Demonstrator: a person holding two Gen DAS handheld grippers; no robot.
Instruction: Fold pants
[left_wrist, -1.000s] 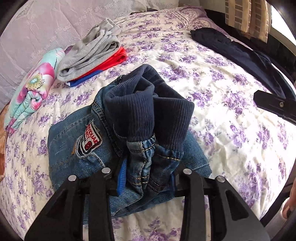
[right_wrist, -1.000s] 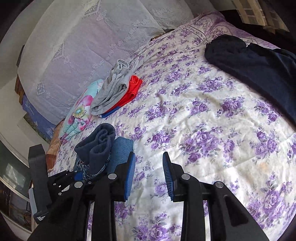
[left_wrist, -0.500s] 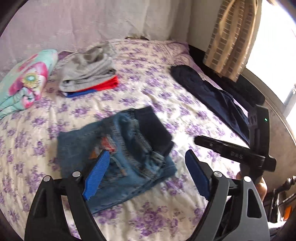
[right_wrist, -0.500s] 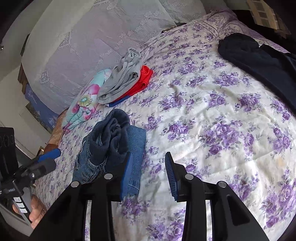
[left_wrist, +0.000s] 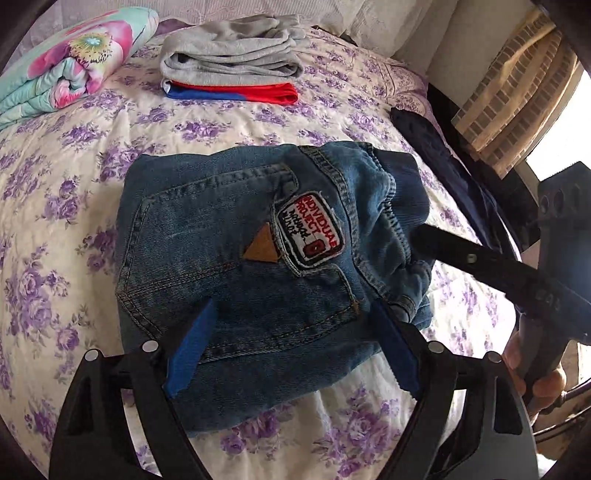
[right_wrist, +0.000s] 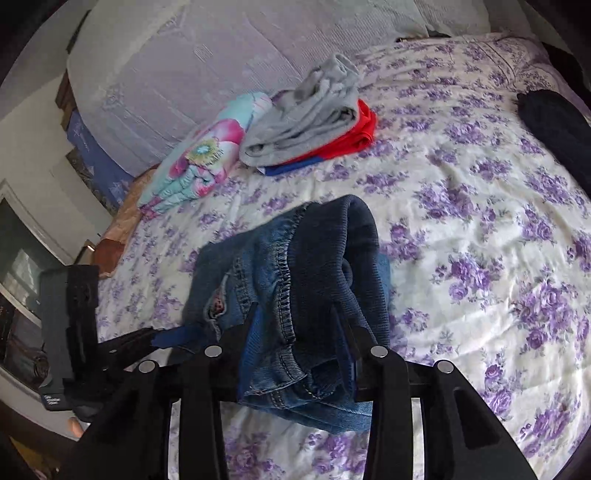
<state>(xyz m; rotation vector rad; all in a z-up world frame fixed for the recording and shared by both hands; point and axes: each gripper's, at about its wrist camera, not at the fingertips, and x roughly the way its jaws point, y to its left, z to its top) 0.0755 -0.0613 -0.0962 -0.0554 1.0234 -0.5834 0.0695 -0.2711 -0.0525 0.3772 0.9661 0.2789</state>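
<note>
You stand over a flower-printed bed with a pair of small denim pants folded into a thick bundle at its near edge. Your left gripper hangs over the bundle's near side, its jaws spread wide, the blue pads either side of the denim and pressing on nothing. Your right gripper is clamped partway closed on the bundle's end, where the dark ribbed waistband and hems bunch up between its pads.

The risk lies in that one-sided hold. The right jaws grip a thick, soft roll of layers, not a flat edge, so a pull or lift could, in my judgement, drag the top layers loose and spill the fold open. With the left jaws holding nothing, the far side may sag or trail if the bundle rises. Closing the left jaws where they hover might pinch only the top layer.

A stack of grey and red clothes and a floral quilt sit well apart, toward the headboard.
</note>
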